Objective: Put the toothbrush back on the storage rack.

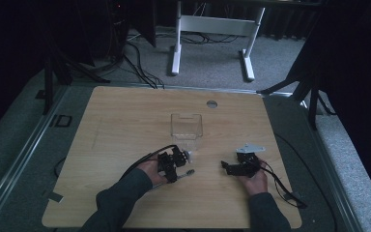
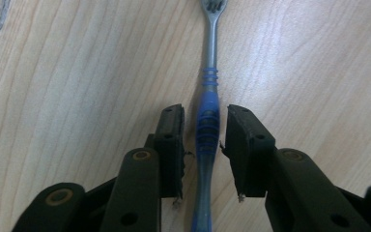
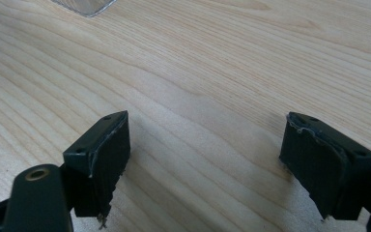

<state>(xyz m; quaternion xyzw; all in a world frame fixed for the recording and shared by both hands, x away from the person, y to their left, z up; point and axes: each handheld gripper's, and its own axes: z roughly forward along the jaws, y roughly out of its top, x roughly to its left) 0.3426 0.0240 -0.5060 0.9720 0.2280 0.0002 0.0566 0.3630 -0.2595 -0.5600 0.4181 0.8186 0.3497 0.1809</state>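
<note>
So far your toothbrush (image 2: 206, 130) lies flat on the surface (image 1: 125, 125), short of the clear box (image 1: 187, 126), not yet lifted. It has a blue ribbed grip and a grey neck. Your left claw (image 2: 204, 145) straddles the grip, pads not yet pressing. Your right claw (image 3: 205, 159), right of the toothbrush, gapes empty.
</note>
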